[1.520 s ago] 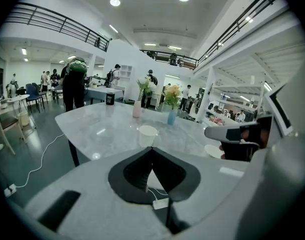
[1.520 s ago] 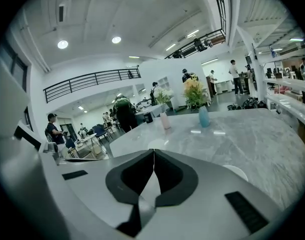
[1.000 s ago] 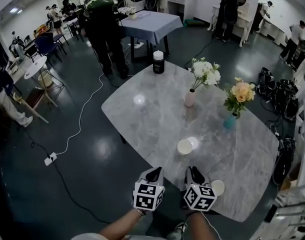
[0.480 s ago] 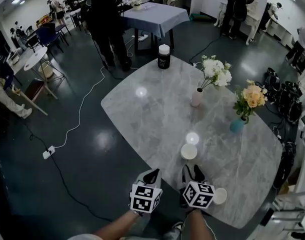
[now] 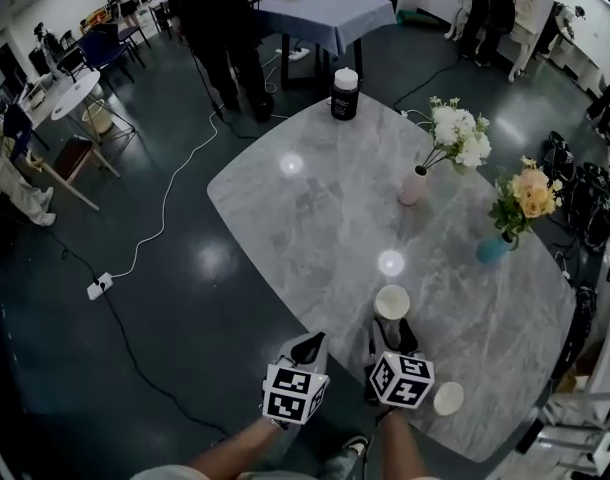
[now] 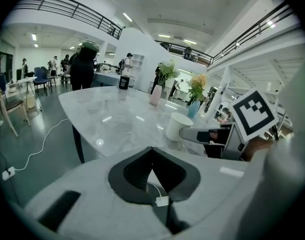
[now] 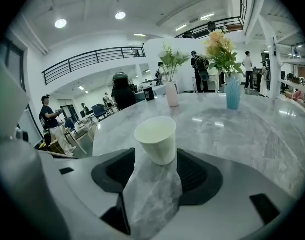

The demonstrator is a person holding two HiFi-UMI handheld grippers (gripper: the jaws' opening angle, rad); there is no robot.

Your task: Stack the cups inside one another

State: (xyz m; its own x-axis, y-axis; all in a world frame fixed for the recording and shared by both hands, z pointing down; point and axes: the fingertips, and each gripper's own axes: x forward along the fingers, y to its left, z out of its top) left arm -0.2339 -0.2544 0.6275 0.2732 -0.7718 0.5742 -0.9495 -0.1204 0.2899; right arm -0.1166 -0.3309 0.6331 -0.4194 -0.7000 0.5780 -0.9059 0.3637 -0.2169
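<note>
Paper cup (image 5: pixel 392 302) is framed, ungripped, by jaws just opened on the right gripper (image 5: pixel 393 336) — left gripper (image 5: pixel 307 344) is closed, empty — nothing stacked, second cup (image 5: pixel 448 398) left apart.

Two cups (image 5: pixel 392 301) (image 5: pixel 448 398), two vases (image 5: pixel 413 185) (image 5: pixel 492 248), one jar (image 5: pixel 345 93).

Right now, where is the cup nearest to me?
In the head view, that cup stands lower right, by the table's near edge, nearer than the other cup.
</note>
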